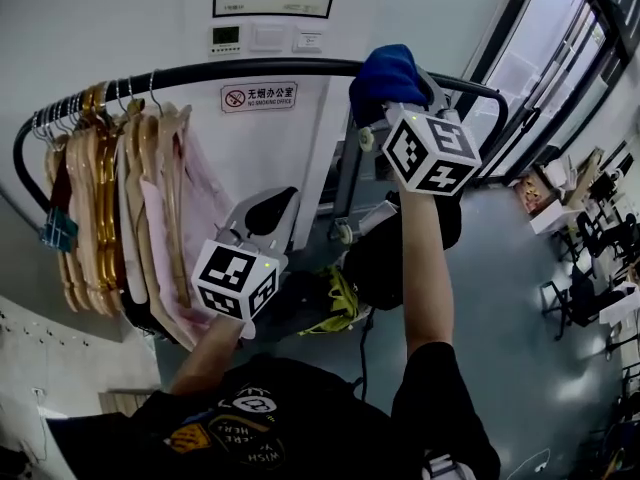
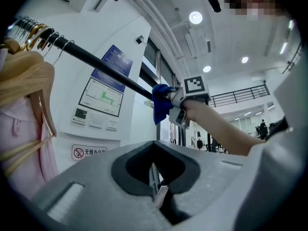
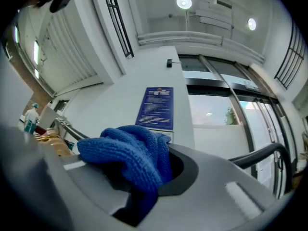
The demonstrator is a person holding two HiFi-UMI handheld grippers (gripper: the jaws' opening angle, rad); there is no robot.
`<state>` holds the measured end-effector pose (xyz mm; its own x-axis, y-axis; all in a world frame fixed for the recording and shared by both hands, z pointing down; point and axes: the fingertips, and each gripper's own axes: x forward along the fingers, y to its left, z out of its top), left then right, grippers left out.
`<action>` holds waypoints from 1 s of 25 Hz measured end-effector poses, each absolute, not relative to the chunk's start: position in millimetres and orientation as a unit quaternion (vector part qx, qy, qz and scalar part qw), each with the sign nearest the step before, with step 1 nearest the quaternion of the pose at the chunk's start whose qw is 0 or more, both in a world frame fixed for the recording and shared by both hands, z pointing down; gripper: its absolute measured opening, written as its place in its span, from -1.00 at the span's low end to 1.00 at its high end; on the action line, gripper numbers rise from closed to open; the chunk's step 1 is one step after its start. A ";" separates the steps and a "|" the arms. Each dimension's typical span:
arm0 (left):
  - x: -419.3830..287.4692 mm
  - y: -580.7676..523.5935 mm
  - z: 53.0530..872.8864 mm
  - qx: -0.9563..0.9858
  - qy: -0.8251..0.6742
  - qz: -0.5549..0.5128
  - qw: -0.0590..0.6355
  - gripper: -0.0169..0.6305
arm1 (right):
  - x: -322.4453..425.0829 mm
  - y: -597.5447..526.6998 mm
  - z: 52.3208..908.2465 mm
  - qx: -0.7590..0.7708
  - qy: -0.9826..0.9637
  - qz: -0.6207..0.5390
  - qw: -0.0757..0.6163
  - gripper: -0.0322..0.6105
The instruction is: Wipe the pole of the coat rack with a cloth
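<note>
The coat rack's black pole (image 1: pixel 250 68) curves from the left wall across the top of the head view. My right gripper (image 1: pixel 390 98) is raised to it and shut on a blue cloth (image 1: pixel 383 68), which lies against the pole. In the right gripper view the cloth (image 3: pixel 130 153) bulges out of the jaws, and the pole (image 3: pixel 262 154) runs off to the right. The left gripper view shows the pole (image 2: pixel 106 73), the cloth (image 2: pixel 161 105) and the right gripper (image 2: pixel 175 102) from below. My left gripper (image 1: pixel 268 208) hangs lower, apart from the pole, jaws shut and empty.
Wooden hangers (image 1: pixel 100 198) with a pink garment (image 1: pixel 190 228) crowd the pole's left end. A no-smoking sign (image 1: pixel 258 96) and wall controls (image 1: pixel 226 38) sit behind the pole. A black and yellow object (image 1: pixel 340 298) lies below. Chairs and desks (image 1: pixel 590 248) stand at the right.
</note>
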<state>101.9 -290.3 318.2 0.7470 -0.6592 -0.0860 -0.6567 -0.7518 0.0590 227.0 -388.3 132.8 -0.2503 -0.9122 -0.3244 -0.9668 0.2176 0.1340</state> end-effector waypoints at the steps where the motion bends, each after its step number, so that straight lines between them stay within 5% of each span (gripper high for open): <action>1: 98.1 -289.8 317.8 0.933 -0.357 -0.050 0.012 -0.96 | 199.7 -385.6 132.3 -0.586 0.790 0.161 0.083 -0.73; 14: 77.7 -293.0 332.5 0.920 -0.391 -0.037 0.023 -0.96 | -5.4 -369.2 139.7 -0.452 0.860 0.236 0.017 -0.73; 19: 81.1 -291.6 334.0 0.924 -0.380 -0.039 0.028 -0.96 | 37.3 -367.7 140.2 -0.467 0.848 0.248 0.020 -0.72; 25: 98.0 -294.2 333.6 0.932 -0.360 -0.037 0.026 -0.96 | 198.2 -388.7 129.9 -0.548 0.815 0.168 0.078 -0.72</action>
<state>98.0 -294.2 333.6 0.7377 -0.6734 -0.0490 -0.6695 -0.7389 0.0755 198.2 -388.7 129.9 -0.3865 -0.8681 -0.3115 -0.9205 0.3418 0.1896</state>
